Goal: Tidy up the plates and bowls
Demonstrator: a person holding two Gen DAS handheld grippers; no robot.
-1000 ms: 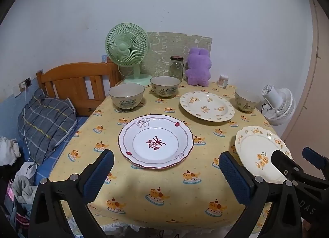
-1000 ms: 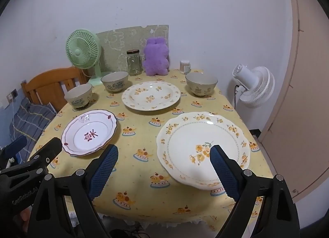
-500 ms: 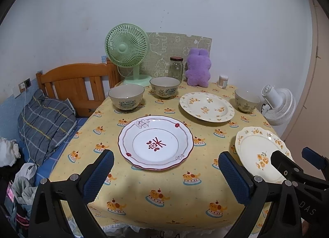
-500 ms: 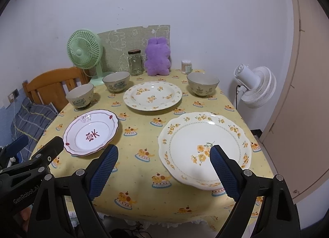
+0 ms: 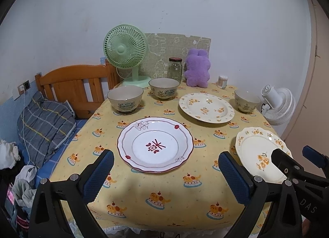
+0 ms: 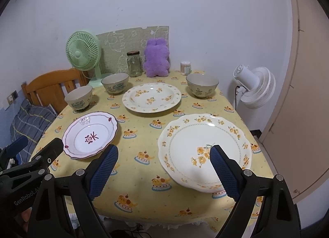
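Soft even indoor light, sharp focus, fisheye bending, dark vignetted corners

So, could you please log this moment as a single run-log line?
stage: pre-grasp | left hand-held gripper: open, empty | right hand-held gripper: open, empty | three plates, three bowls unstacked on table

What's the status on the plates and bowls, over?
Left gripper open, holding nothing. Right gripper open, holding nothing. Three plates, three bowls spread on the table, nothing stacked. Path clear.
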